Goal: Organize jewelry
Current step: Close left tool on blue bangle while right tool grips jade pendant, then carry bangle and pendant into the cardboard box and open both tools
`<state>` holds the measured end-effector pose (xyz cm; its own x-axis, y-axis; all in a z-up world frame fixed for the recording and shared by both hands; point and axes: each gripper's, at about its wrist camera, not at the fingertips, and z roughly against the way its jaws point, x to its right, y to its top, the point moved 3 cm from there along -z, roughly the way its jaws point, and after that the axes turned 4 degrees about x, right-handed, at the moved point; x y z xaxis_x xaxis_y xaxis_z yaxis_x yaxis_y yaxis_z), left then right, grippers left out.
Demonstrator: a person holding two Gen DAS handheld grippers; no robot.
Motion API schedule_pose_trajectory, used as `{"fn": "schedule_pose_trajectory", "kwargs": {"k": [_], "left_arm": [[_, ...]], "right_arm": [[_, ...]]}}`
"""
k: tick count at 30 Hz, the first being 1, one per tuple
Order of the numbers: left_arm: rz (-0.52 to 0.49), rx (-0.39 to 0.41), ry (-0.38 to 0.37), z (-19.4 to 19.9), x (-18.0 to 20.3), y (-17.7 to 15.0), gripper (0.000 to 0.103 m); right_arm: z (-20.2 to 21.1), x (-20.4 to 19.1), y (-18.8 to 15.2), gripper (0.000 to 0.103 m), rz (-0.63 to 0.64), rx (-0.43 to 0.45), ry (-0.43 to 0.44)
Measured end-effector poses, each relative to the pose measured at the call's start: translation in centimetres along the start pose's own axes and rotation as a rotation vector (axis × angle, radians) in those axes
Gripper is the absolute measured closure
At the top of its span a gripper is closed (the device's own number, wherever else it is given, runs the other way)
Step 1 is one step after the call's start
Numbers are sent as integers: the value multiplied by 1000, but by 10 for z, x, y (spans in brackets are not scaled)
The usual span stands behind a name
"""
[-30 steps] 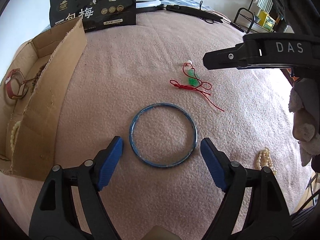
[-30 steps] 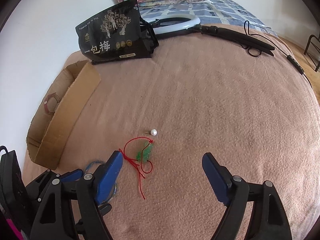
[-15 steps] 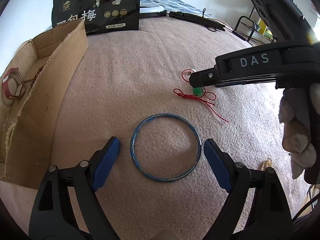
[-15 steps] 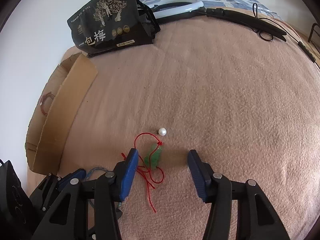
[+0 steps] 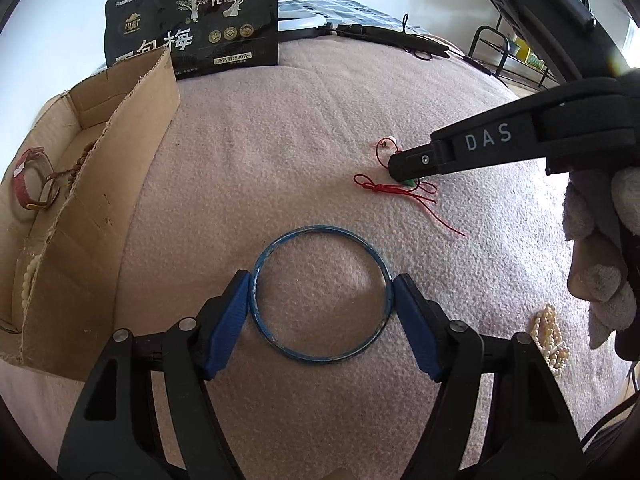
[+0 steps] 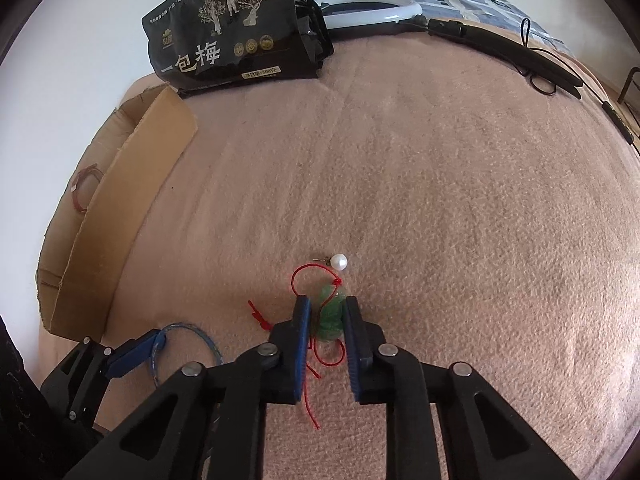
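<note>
Left gripper (image 5: 320, 312) first: our blue pads have come in a lot over the last second and now sit right against the two sides of the blue bangle (image 5: 320, 294), touching or as good as touching the rim. It lies flat on the pink blanket (image 5: 280, 140) near the bed's near edge, so no real long axis, just a round hoop with its opening facing up. In the same view the cardboard box (image 5: 96, 184) sits at the bed's left edge with a red bracelet (image 5: 30, 180) already inside, and a pearl strand (image 5: 550, 334) lies toward the right edge.

Right wrist view: the right gripper (image 6: 326, 320) was wide apart a second ago and has since come down around the green pendant (image 6: 330, 314), clamped on it or very nearly. The pendant's long axis runs away from us, along the fingers, with its knotted top end pointing toward the pearl earring (image 6: 338, 261) just beyond. Its red cord (image 6: 316, 360) trails back toward us under the gripper.

So we reckon both pieces are about ready to lift and go to the box.
</note>
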<state>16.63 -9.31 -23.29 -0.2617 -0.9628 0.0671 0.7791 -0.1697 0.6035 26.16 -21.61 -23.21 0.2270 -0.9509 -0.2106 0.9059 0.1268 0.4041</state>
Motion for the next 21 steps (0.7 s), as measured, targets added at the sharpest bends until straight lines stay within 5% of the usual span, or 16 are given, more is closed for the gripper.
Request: {"fn": "schedule_pose_trajectory", "kwargs": {"k": [21], "left_arm": [[2,50,-24,58,4,2,30]], "right_arm": [[72,6,-13,89,-22,138,35]]}}
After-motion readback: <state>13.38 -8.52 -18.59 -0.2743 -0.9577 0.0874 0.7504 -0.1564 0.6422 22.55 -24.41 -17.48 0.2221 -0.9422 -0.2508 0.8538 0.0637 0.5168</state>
